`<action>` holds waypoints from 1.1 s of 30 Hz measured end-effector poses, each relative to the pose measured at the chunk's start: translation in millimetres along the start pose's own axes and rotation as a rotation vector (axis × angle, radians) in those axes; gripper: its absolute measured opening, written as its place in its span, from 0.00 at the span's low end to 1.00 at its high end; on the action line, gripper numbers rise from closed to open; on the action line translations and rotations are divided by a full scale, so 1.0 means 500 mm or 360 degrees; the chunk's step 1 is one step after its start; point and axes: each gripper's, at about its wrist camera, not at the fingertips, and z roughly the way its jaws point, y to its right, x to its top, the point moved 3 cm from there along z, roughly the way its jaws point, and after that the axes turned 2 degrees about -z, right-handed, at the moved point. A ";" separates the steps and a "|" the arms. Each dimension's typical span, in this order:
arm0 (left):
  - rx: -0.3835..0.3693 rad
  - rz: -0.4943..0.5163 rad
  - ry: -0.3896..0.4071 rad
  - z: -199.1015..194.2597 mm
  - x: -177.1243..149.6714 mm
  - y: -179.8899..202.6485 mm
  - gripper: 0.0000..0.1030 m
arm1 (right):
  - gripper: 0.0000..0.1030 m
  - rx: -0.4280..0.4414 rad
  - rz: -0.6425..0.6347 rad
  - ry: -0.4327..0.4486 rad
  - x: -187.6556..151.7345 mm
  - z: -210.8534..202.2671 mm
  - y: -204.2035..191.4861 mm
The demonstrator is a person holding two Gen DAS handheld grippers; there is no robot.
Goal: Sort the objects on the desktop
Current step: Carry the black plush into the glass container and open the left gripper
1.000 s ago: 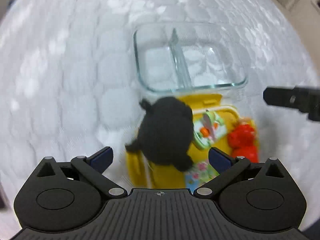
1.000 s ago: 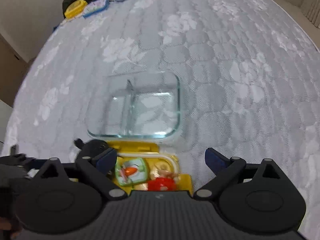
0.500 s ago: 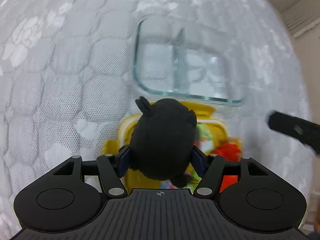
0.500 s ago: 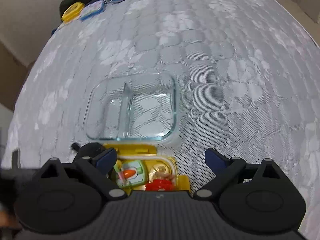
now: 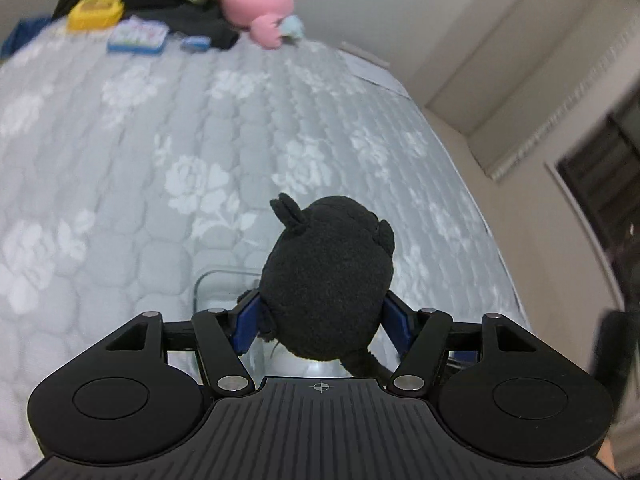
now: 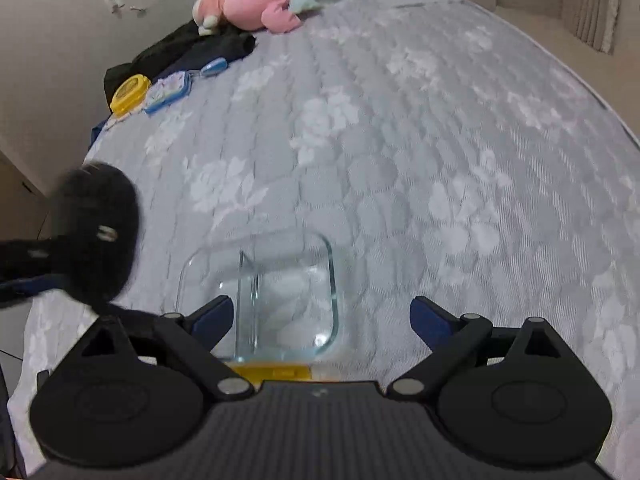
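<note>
My left gripper is shut on a black plush toy and holds it lifted above the bed. The toy also shows blurred at the left of the right wrist view. A clear glass container with a divider lies on the bed; only its corner shows behind the toy in the left wrist view. My right gripper is open and empty just above the container's near side. A yellow box edge peeks out below the container.
The surface is a grey quilted floral bedspread. At the far end lie a pink plush, black clothing, a yellow round case and a blue patterned case. The bed's right edge drops to the floor.
My left gripper closed on the black plush toy over the yellow box and lifted it up and tilted forward. My right gripper rose a little and stayed open.
</note>
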 end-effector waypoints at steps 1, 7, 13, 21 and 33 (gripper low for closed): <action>0.0015 -0.0030 0.0004 0.020 -0.002 -0.014 0.66 | 0.93 -0.0007 -0.0010 0.0010 0.004 0.001 0.000; 0.0131 -0.0181 -0.0011 0.082 -0.025 -0.095 0.66 | 0.93 -0.0002 -0.0010 -0.0108 -0.015 0.034 0.011; 0.0251 -0.0079 0.0015 0.092 -0.031 -0.080 0.67 | 0.93 0.0020 0.0040 -0.0195 -0.037 0.041 0.029; 0.0349 0.0018 0.0008 0.110 -0.043 -0.079 0.66 | 0.94 0.0055 0.0070 -0.0231 -0.046 0.044 0.032; 0.0314 -0.0010 -0.0147 0.141 -0.060 -0.082 0.56 | 0.94 0.0086 0.0071 -0.0245 -0.050 0.045 0.034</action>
